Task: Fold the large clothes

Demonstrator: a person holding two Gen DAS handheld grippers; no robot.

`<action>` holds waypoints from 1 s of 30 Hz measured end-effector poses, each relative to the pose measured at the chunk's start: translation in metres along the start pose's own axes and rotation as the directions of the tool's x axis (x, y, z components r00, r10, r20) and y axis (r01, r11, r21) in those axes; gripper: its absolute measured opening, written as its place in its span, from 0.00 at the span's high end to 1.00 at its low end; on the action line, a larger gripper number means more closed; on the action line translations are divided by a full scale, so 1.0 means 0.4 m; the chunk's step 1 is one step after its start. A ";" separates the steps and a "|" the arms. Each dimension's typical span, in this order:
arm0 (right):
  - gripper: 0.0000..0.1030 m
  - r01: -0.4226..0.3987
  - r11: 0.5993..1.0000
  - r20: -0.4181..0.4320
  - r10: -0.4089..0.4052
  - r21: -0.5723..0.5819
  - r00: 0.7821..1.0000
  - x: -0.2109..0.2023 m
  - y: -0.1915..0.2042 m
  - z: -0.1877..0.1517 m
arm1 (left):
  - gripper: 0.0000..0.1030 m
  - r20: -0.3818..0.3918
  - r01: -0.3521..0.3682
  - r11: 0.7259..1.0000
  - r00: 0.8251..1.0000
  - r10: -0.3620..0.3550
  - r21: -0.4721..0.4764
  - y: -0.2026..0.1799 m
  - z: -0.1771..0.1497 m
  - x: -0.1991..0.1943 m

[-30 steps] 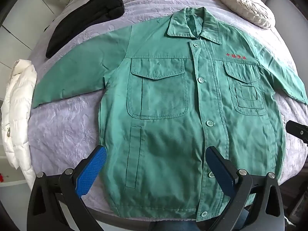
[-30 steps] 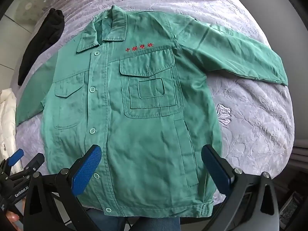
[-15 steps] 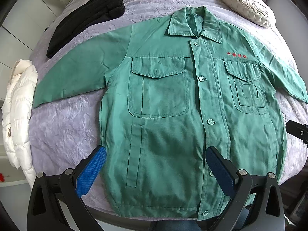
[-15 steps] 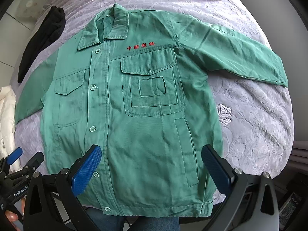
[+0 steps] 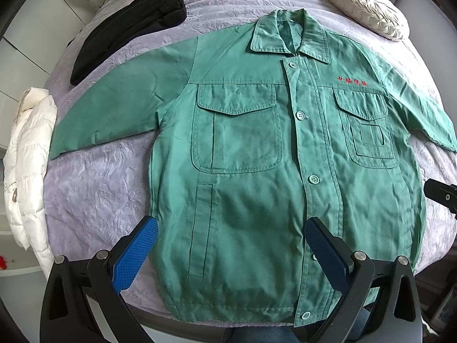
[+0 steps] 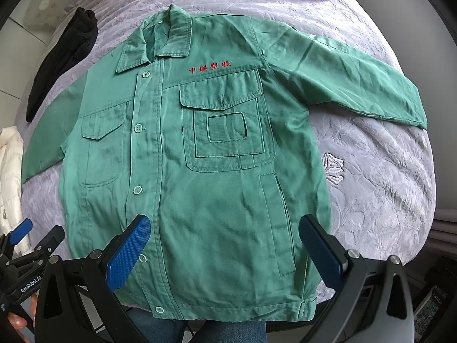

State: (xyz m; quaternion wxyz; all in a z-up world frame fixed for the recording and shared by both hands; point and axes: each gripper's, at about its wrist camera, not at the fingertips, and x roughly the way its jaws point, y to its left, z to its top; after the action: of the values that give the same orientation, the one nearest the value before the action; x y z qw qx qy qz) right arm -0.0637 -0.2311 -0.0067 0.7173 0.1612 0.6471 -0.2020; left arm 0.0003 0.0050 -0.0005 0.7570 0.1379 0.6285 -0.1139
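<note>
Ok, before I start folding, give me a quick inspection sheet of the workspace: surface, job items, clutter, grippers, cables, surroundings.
Surface: lilac embossed bedspread, wrinkled.
Job's things: green jacket lies face up, buttoned, both sleeves spread outward, hem at the near edge.
Clutter: black garment far left; white puffer coat hanging off the left edge; cream cushion at the far right; striped fabric at the far edge.
Grippers: left gripper and right gripper both have fingers open, hovering above the hem and holding nothing.
Cables: nothing seen.
Surroundings: white tiled floor at the left; the person's jeans below the hem.
</note>
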 end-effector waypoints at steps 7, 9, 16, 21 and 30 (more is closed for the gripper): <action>0.00 0.001 1.000 0.000 -0.001 0.000 1.000 0.001 0.001 -0.005 | 0.00 0.002 -0.001 1.000 1.000 0.001 0.000 -0.003 -0.001 0.000; 0.00 0.000 1.000 0.000 0.000 0.000 1.000 0.002 0.002 -0.004 | 0.00 0.001 -0.001 1.000 1.000 0.001 -0.001 -0.004 -0.001 0.000; 0.00 -0.001 1.000 0.000 0.001 0.001 1.000 0.002 0.002 -0.006 | 0.00 0.002 -0.001 1.000 1.000 0.001 -0.001 -0.005 -0.002 0.000; 0.00 0.000 1.000 -0.002 0.000 0.001 1.000 0.002 0.003 -0.004 | 0.00 0.002 -0.001 1.000 1.000 0.001 -0.002 -0.003 -0.002 0.000; 0.00 0.001 1.000 -0.002 -0.001 0.002 1.000 0.003 0.004 -0.006 | 0.00 0.002 -0.001 1.000 1.000 0.001 -0.001 -0.006 -0.002 0.000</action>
State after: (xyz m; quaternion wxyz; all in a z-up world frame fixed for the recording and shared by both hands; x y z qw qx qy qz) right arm -0.0648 -0.2285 -0.0083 0.7163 0.1622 0.6477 -0.2028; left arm -0.0012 0.0031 -0.0007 0.7579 0.1378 0.6275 -0.1133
